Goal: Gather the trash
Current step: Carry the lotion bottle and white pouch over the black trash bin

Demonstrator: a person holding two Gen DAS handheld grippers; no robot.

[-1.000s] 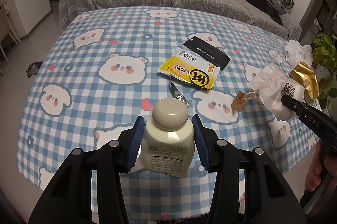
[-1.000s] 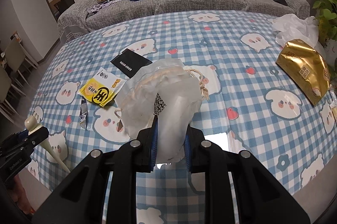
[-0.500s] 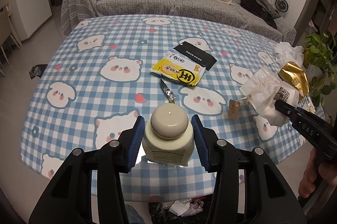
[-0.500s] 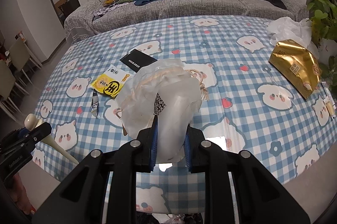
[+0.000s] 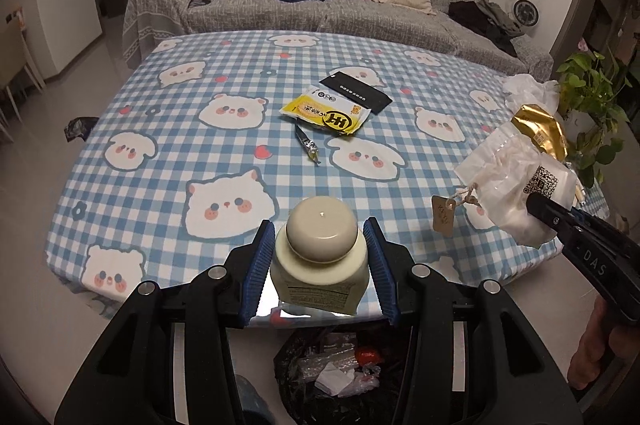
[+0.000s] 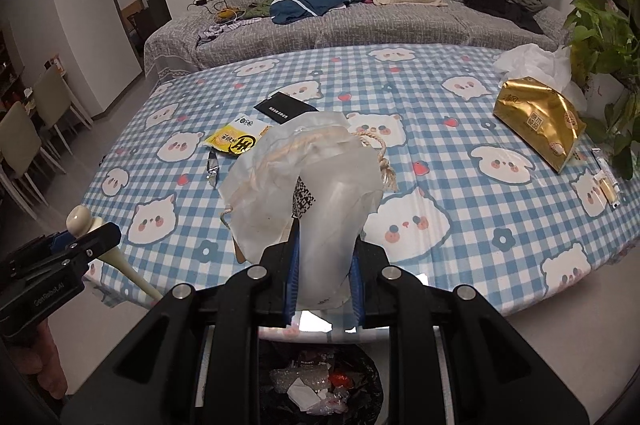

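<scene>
My left gripper [image 5: 320, 257] is shut on a cream plastic bottle [image 5: 320, 257] with a round cap, held past the table's near edge above a black trash bin [image 5: 340, 373]. My right gripper [image 6: 324, 265] is shut on a translucent white plastic bag [image 6: 316, 185] with a QR label and a rope tie, also above the bin [image 6: 320, 381]. On the table lie a yellow snack wrapper [image 5: 324, 111], a black packet [image 5: 356, 91], a small foil wrapper [image 5: 307, 145] and a gold bag [image 6: 536, 121].
The table wears a blue checked cloth with bear faces [image 5: 224, 201]. Crumpled white plastic [image 6: 532, 63] and a potted plant [image 6: 608, 37] stand at the right edge. A grey sofa [image 5: 320, 5] with clothes is behind. Chairs [image 6: 24, 141] stand at left.
Both grippers have pulled back and risen from the table with their loads. The trash bin has come into view beneath them.
</scene>
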